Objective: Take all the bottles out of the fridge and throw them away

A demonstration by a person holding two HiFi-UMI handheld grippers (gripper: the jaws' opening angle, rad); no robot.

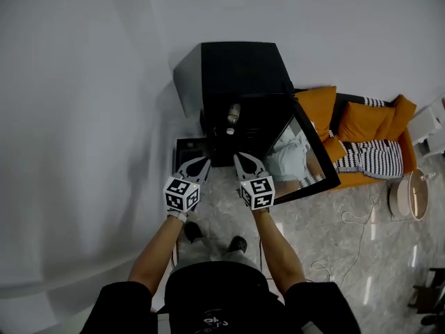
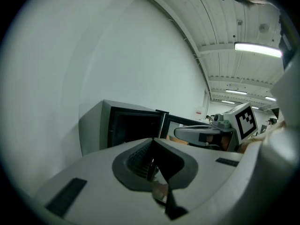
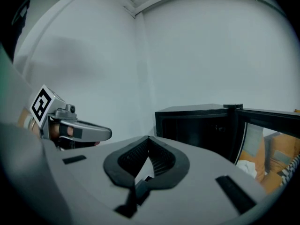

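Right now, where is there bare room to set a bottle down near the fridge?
The fridge top is bare; so is the marble floor between it and your shoes. Rightward it is crowded: open door, sofa, round tub.

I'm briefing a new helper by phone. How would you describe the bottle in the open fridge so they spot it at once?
Find the small black fridge against the white wall, glass door swung open toward the orange sofa. Inside stands a pale grey bottle. It is the tall upright shape; the only other pale thing there is a small round spot close by.
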